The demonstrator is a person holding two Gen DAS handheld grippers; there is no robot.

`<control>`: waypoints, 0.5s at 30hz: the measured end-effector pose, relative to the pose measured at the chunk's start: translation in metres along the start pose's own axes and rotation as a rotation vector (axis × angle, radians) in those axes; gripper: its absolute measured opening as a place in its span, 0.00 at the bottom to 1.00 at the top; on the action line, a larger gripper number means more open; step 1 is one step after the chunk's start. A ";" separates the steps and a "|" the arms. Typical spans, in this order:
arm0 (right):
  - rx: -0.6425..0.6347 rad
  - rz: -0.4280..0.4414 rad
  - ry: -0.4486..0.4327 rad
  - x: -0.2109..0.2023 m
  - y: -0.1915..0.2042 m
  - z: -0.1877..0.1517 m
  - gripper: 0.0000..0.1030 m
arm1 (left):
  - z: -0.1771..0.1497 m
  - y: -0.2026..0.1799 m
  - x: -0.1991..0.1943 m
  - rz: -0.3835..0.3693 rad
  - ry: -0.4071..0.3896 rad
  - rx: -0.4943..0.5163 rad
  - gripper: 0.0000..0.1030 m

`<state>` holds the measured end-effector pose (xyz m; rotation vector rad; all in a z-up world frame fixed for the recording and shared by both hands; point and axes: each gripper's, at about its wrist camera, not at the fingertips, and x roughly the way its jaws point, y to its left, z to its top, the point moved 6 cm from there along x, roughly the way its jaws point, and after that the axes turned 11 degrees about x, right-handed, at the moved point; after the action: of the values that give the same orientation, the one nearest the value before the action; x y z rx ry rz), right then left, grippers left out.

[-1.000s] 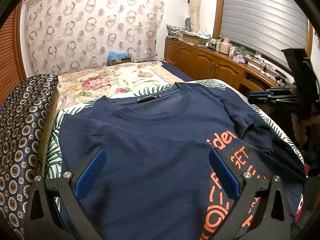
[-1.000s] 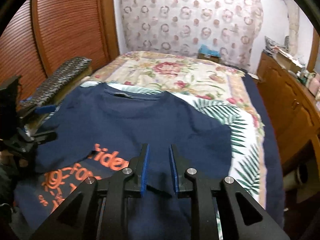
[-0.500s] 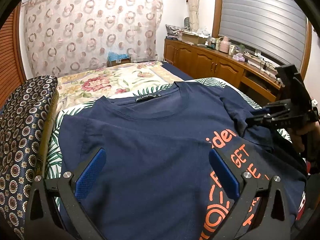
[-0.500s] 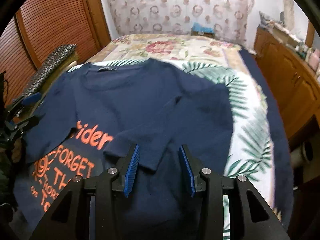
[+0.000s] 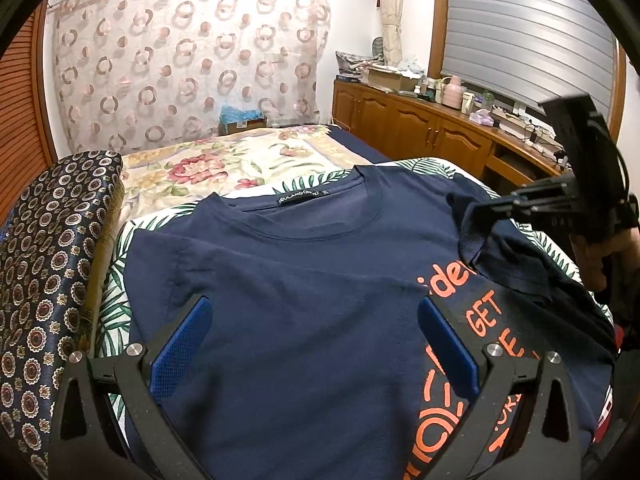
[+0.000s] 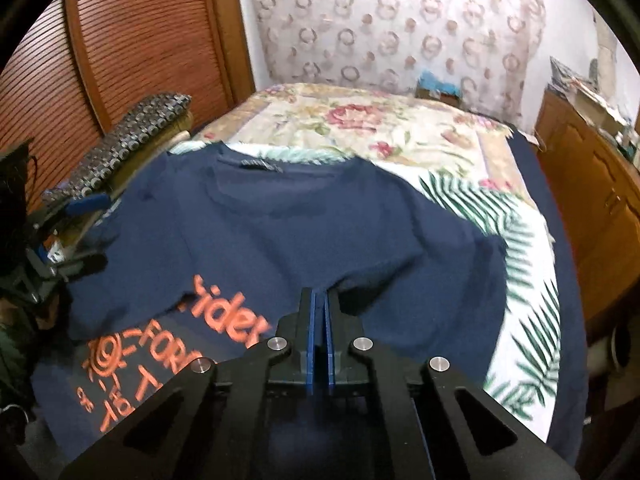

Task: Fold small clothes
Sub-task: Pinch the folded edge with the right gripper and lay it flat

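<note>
Bedroom scene: navy T-shirt (image 5: 304, 280) is lying flat on the bed (image 5: 224, 164), collar far.
Right gripper (image 6: 319, 300) is pinching the right sleeve (image 5: 500, 248), jaws pressed together; left gripper (image 5: 312, 344), jaws spread, is hovering over the body, gripping nothing.

Left wrist view — sits close above the navy T-shirt (image 5: 304, 288), angled down and forward toward the patterned curtain (image 5: 192, 60), the cabinets (image 5: 420, 128) at its right. Right wrist view — same low, near vantage, the louvered door (image 6: 132, 40) at its left. Shared: shirt, floral bedspread (image 6: 360, 124), curtain (each view also catches the other gripper at its edge).
</note>
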<state>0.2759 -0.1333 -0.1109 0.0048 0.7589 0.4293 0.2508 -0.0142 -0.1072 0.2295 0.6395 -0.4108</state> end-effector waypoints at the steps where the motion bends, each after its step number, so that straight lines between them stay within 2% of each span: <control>1: -0.004 0.010 -0.003 0.001 0.004 0.004 0.04 | 0.000 0.001 0.000 0.002 0.000 -0.001 1.00; 6: -0.004 0.063 -0.017 0.009 0.015 0.018 0.04 | -0.001 0.001 -0.001 0.014 0.000 0.004 1.00; 9: -0.021 0.039 -0.017 0.016 0.018 0.024 0.05 | -0.001 0.003 -0.004 0.022 -0.011 -0.005 1.00; 13: -0.014 0.021 -0.024 0.015 0.019 0.026 0.27 | -0.002 0.005 -0.006 0.028 -0.014 -0.018 1.00; 15: -0.009 0.002 -0.037 0.007 0.016 0.021 0.29 | -0.001 0.005 -0.006 0.029 -0.015 -0.015 1.00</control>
<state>0.2887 -0.1133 -0.0975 0.0056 0.7209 0.4337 0.2478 -0.0078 -0.1040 0.2209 0.6232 -0.3798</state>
